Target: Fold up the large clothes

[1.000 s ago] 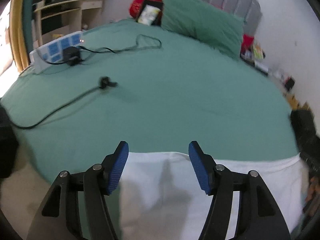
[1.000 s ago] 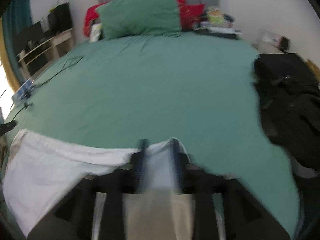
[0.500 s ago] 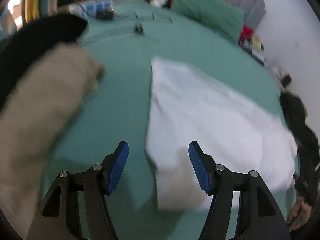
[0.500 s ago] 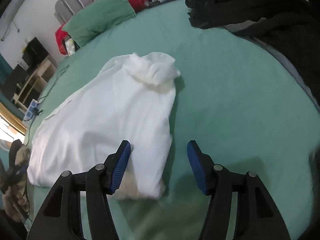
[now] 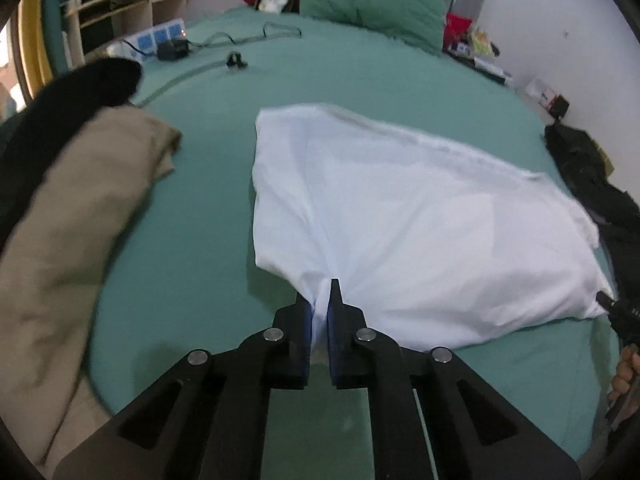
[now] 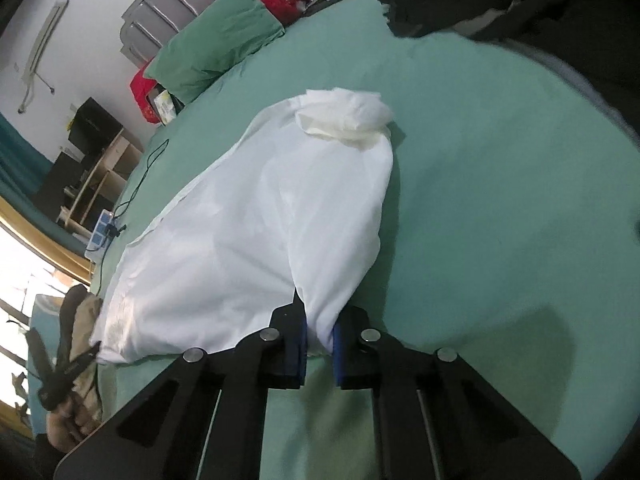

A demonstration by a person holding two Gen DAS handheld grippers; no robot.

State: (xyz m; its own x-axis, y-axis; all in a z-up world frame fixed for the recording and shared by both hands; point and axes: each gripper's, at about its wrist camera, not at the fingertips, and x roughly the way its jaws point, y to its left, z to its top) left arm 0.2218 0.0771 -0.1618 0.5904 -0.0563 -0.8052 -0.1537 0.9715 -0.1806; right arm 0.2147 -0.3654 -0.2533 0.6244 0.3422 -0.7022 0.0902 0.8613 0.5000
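Observation:
A large white garment [image 5: 400, 220] lies folded over on the green bed sheet [image 5: 192, 240]. My left gripper [image 5: 319, 312] is at the garment's near left corner, its jaws closing with the cloth bunched and pinched between the blue pads. In the right wrist view the same white garment [image 6: 248, 220] stretches away, a crumpled hood-like lump at its far end. My right gripper [image 6: 320, 328] is at the near right corner, jaws closing with a fold of cloth pressed between them. Each gripper shows at the edge of the other's view, held by a hand.
A beige and black heap of clothes [image 5: 72, 220] lies at the bed's left edge, and dark clothes [image 5: 592, 184] lie at the right. A green pillow [image 5: 372, 0] sits by the headboard. A power strip with adapter and cable [image 5: 172, 46] lies far left.
Both grippers stood open over the garment's near edge half a second ago; now both are shut on its near corners. Before that they drew back from the far side.

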